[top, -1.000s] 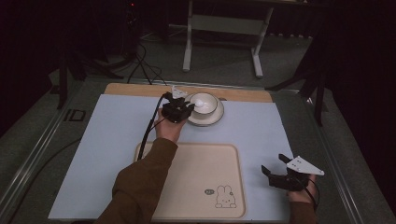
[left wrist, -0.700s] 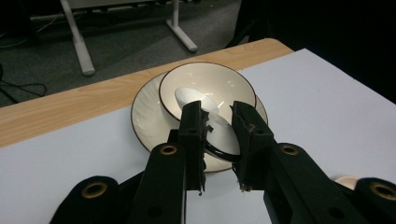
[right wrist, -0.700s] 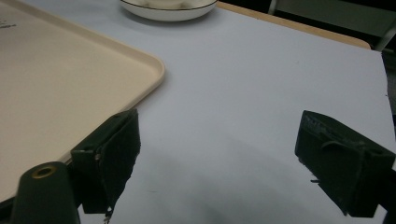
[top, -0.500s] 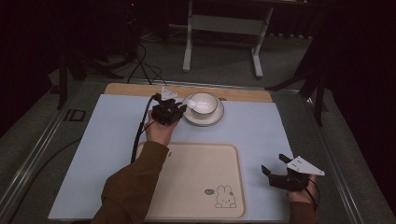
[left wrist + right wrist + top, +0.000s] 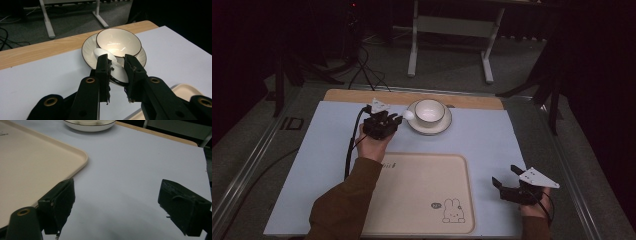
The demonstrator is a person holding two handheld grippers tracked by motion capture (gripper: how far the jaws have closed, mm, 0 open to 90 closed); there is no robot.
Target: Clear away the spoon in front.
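Observation:
A white spoon (image 5: 104,53) with a dark rim is pinched between the jaws of my left gripper (image 5: 117,63). Its scoop end hangs over the near edge of the saucer (image 5: 87,50), right beside the cream bowl (image 5: 118,42) that stands on it. From above, my left gripper (image 5: 396,120) is just left of the saucer (image 5: 444,126) and bowl (image 5: 428,111), and the spoon (image 5: 408,115) points at them. At the table's front right, my right gripper (image 5: 505,175) stands open and holds nothing. Its jaws (image 5: 120,202) are spread wide over the bare mat.
A beige tray (image 5: 422,195) with a rabbit drawing lies on the pale blue mat (image 5: 492,145) in front of the person. The tray's corner (image 5: 75,157) lies beside my right gripper's left jaw. A wooden strip (image 5: 472,101) borders the far side. A cable (image 5: 349,150) trails from the left gripper.
My left gripper has drawn left and slightly back from the bowl, carrying the spoon with it. The right gripper has stayed where it was.

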